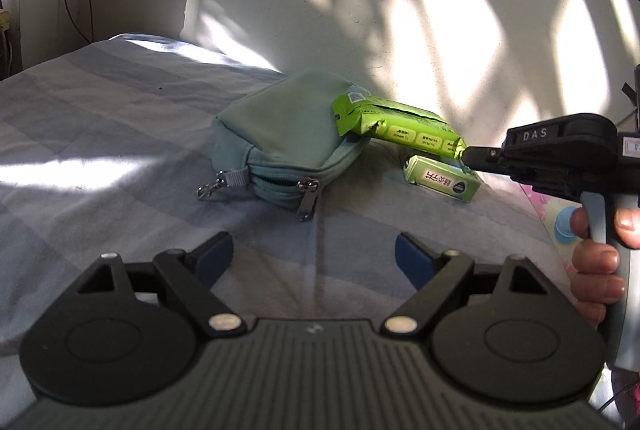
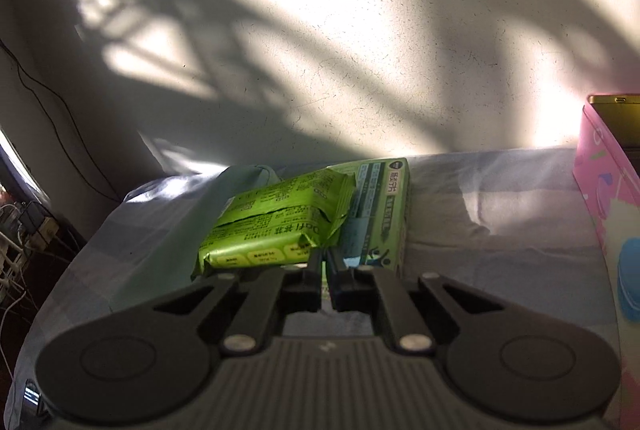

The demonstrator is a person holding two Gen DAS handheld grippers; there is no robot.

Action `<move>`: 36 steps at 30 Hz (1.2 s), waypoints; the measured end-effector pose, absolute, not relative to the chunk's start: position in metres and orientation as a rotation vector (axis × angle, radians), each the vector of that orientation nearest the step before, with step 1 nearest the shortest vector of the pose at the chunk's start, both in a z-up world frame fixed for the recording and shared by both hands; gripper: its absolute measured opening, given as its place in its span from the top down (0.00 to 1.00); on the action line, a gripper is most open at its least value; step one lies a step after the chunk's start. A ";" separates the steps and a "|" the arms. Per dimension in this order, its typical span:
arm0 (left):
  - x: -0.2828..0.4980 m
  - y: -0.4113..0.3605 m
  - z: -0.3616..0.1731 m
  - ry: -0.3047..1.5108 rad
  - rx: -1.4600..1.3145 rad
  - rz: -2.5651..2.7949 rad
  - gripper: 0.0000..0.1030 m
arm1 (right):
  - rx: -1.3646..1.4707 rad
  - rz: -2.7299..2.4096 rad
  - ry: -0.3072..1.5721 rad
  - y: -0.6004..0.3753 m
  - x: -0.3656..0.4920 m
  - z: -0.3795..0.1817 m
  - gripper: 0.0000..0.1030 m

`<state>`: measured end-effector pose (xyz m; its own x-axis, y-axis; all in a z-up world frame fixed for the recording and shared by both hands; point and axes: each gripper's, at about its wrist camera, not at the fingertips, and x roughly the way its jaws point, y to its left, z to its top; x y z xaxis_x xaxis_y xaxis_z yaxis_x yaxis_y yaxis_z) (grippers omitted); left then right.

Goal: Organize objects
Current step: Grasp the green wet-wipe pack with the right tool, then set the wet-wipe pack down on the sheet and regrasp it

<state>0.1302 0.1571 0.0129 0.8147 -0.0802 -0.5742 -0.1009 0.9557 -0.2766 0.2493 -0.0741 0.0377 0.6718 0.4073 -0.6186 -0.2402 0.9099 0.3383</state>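
Note:
A teal zip pouch (image 1: 280, 141) lies on the checked bedsheet (image 1: 100, 133), ahead of my left gripper (image 1: 314, 250). That gripper is open, with only sheet between its blue-padded fingers. A shiny green packet (image 1: 400, 127) leans with one end on the pouch and the other end raised. My right gripper (image 1: 470, 153) comes in from the right and is shut on the packet's crimped end. In the right wrist view the packet (image 2: 272, 226) lies just past that gripper (image 2: 324, 262), whose fingers pinch its near seam. A small green box (image 1: 440, 179) lies flat under the packet's raised end, beside the packet (image 2: 384, 213).
A pink tin (image 2: 604, 185) with a blue macaron print stands at the right of the bed. A sunlit white wall (image 2: 360, 49) closes the far side. A person's hand (image 1: 596, 266) holds the right gripper's handle. Cables and plugs (image 2: 28, 230) hang off the bed's left edge.

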 end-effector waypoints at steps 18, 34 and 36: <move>0.141 0.138 0.013 0.674 -0.435 -0.339 0.09 | 0.082 0.436 0.764 -0.158 0.047 0.027 0.68; 0.169 0.076 0.016 0.740 -0.211 -0.378 0.29 | -0.148 0.441 0.639 -0.086 0.127 0.012 0.70; 0.164 0.072 0.028 0.710 -0.233 -0.395 0.30 | -0.151 0.406 0.571 -0.093 0.117 0.024 0.70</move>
<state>0.1639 0.0720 0.0282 0.6891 -0.4277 -0.5850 0.2720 0.9009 -0.3382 0.1166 -0.0935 0.0242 0.7651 0.3310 -0.5524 -0.4134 0.9101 -0.0272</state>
